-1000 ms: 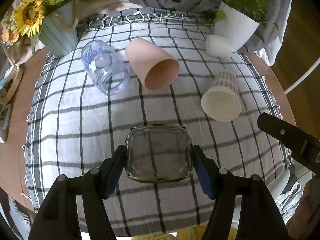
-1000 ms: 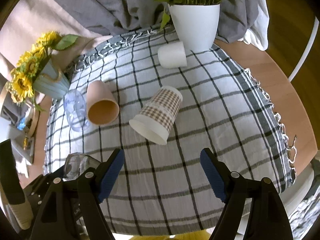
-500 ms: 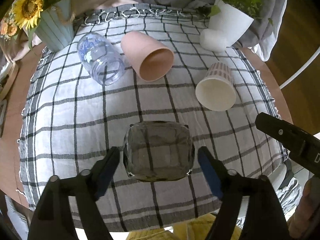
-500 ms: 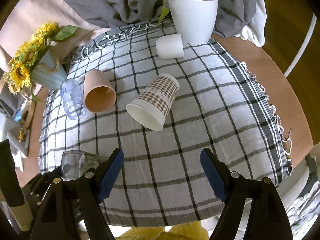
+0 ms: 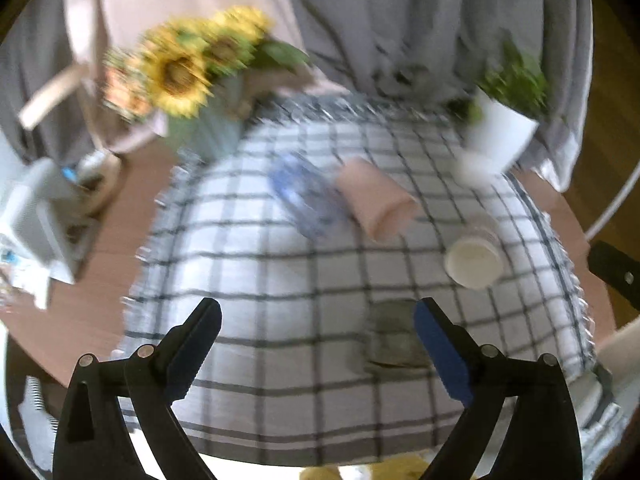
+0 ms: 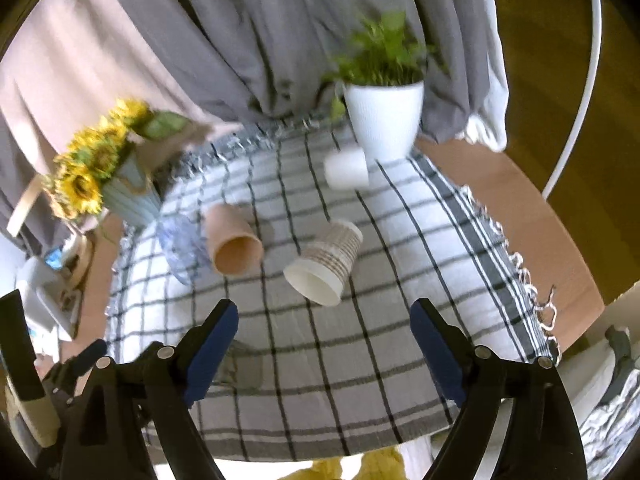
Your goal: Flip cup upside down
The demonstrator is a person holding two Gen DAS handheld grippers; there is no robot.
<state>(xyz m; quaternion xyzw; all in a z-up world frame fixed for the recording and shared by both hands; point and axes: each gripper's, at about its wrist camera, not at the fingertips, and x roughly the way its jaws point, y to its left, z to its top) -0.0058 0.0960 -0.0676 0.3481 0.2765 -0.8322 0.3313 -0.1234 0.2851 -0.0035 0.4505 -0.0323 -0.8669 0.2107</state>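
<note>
my left gripper [image 5: 316, 328] spread, empty; glass [image 5: 394, 338] stands inverted on cloth [image 5: 256, 256] beside right finger. right gripper [image 6: 324, 330] spread, empty; other cups lie untouched.

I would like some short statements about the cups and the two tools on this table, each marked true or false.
1. The left tool is open and holds nothing. True.
2. The glass cup stands apart on the checked cloth. True.
3. The pink cup stands upright. False: it lies on its side.
4. The right tool grips the patterned paper cup. False: it is open and empty.
5. The white cup lies beside the white plant pot. True.
</note>
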